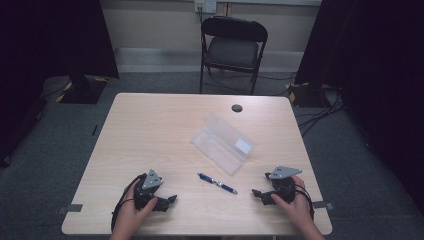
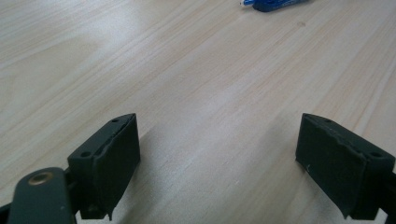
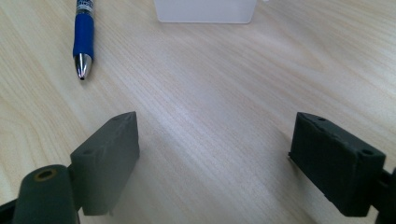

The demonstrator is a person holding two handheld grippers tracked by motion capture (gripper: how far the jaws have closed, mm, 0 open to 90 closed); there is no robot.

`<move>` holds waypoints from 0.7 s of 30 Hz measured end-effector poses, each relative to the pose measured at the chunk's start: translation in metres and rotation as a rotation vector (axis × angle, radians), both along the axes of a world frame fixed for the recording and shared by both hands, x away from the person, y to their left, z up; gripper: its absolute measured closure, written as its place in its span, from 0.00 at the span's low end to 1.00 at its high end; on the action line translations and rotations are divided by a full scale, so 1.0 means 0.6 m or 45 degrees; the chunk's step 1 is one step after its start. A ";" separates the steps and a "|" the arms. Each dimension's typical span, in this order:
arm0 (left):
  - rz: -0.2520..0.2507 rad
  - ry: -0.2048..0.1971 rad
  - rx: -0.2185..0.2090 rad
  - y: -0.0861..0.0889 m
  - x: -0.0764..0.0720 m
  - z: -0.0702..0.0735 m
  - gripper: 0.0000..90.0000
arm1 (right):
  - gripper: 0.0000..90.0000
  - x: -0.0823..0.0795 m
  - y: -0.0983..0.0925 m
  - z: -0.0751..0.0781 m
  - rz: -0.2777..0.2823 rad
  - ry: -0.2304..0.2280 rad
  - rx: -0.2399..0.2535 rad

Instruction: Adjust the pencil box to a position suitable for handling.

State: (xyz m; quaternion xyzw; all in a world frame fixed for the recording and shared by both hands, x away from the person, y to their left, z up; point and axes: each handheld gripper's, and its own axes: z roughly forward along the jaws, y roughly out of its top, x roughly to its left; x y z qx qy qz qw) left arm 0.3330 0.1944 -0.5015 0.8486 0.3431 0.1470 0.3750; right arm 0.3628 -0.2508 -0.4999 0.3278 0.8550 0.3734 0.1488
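A blue pen (image 1: 217,183) lies on the wooden table (image 1: 150,130) near the front, between the two hands. Behind it rests an open clear plastic case (image 1: 223,143) with its lid raised. My left gripper (image 1: 170,201) sits low at the front left, held by a hand, jaws wide open over bare wood (image 2: 217,154); the pen's blue end (image 2: 275,3) peeks in at the top of its view. My right gripper (image 1: 256,193) rests at the front right, open and holding nothing (image 3: 215,154). Its view shows the pen's tip (image 3: 83,37) ahead to the left and the case's edge (image 3: 205,11) beyond.
A small dark round grommet (image 1: 236,108) sits near the table's far edge. A black folding chair (image 1: 232,47) stands behind the table. Cables (image 1: 320,107) trail over the carpet at the right. Dark curtains flank both sides.
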 end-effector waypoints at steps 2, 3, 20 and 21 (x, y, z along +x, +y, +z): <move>0.001 -0.002 0.001 0.000 0.000 0.000 0.15 | 0.16 0.000 0.000 0.000 0.001 0.001 0.001; 0.001 -0.002 0.001 0.000 0.000 0.000 0.15 | 0.16 0.000 0.000 0.000 0.001 0.001 0.001; -0.003 0.002 -0.001 0.000 0.000 0.000 0.15 | 0.33 0.004 0.009 0.008 -0.026 0.005 0.030; -0.003 0.002 -0.001 0.000 0.000 0.000 0.15 | 0.34 0.005 0.012 0.010 -0.017 -0.005 0.033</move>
